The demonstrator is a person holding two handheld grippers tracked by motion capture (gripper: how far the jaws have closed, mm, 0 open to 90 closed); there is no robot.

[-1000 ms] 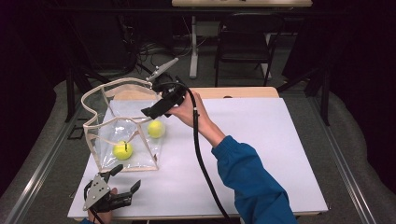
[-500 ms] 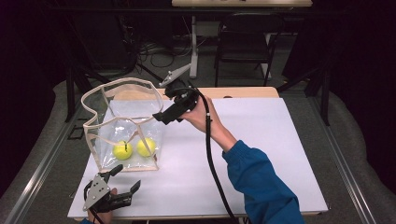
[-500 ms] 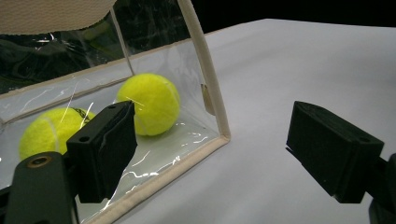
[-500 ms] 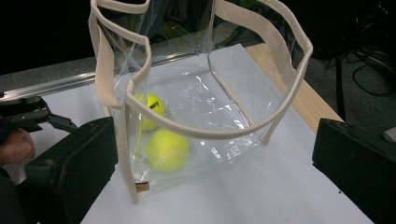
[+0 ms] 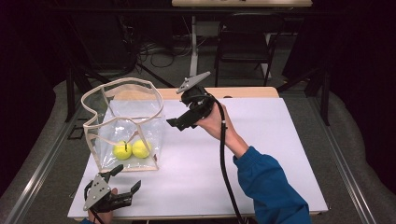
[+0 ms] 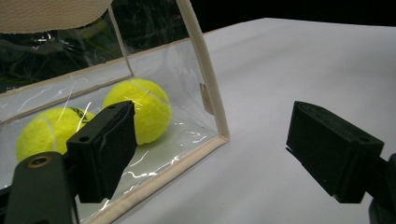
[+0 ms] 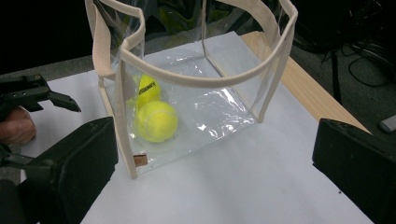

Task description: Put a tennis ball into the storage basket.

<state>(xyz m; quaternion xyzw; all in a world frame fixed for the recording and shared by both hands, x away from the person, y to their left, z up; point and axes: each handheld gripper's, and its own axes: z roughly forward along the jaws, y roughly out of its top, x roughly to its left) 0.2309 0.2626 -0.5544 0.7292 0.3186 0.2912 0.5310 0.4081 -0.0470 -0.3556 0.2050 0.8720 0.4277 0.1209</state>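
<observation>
A clear bag (image 5: 125, 126) with cream trim is standing upright on the white table (image 5: 261, 154), toward its left side, with its mouth gaping open at the top. Two balls (image 5: 132, 149) are lying inside on the bag's floor, side by side and touching, pressed toward the front wall. In the right gripper view one ball (image 7: 156, 121) is sitting in front of the other, which is showing black lettering.

The right gripper (image 5: 180, 122) is hanging in the air just to the right of the bag, up near the height of its rim, held in a hand (image 5: 212, 122) whose blue sleeve (image 5: 271, 186) is coming up from the bottom edge. Its jaws are spread wide and holding nothing; in its own view they are framing the whole bag from either side, well clear of it. A black cable (image 5: 223, 158) is trailing down from it along the forearm.

The left gripper (image 5: 125, 185) is sitting low at the table's front left corner, just in front of the bag and not touching it. Its jaws are spread apart too, empty, pointing toward the bag's lower front corner. In the left gripper view one jaw is lining up in front of the bag's clear wall, with the nearer ball (image 6: 137, 109) behind it, and the other jaw is hanging over bare table.

A wooden strip (image 5: 224, 92) is running along the table's far edge, and a dark chair (image 5: 245, 44) is standing beyond it.
</observation>
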